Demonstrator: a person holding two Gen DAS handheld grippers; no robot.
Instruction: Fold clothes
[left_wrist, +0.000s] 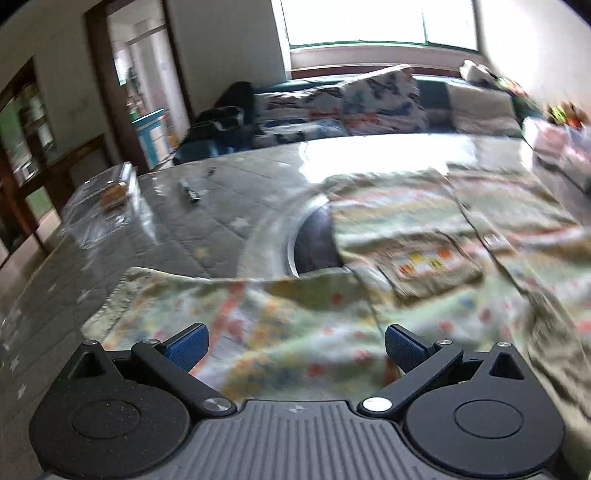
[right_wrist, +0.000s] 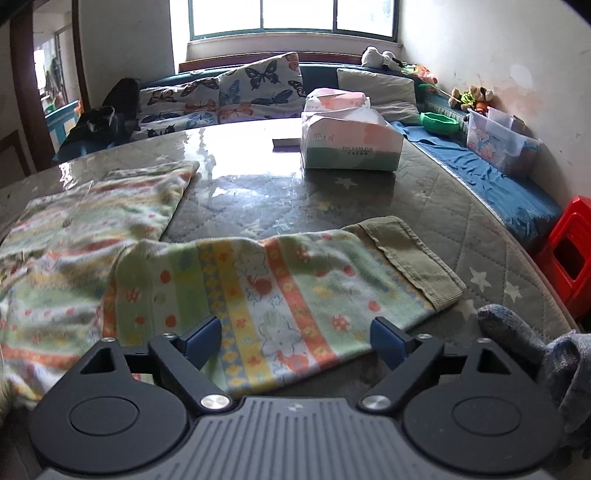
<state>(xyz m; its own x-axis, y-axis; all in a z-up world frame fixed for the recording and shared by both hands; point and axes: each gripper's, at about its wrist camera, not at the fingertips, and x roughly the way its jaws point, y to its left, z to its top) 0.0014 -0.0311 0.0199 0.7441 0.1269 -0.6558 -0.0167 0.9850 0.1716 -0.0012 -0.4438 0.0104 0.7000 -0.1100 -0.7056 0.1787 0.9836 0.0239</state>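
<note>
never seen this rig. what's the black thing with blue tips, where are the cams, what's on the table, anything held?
No robot: a person holds one tool per hand. Each picture looks forward from a fisheye camera on a tool, along its two blue-padded fingers. Left tongs and right tongs are both open, holding nothing. Under them a patterned children's garment lies spread on the glass-topped table; the right tongs hang over its sleeve with the olive cuff. A tissue pack stands further back. The left view is motion-blurred.

Garment (right_wrist: 258, 288): pastel green, orange, yellow stripes; olive cuff (right_wrist: 413, 258). Fingers (right_wrist: 203, 338) blue. Stool (right_wrist: 569, 254) red.
</note>
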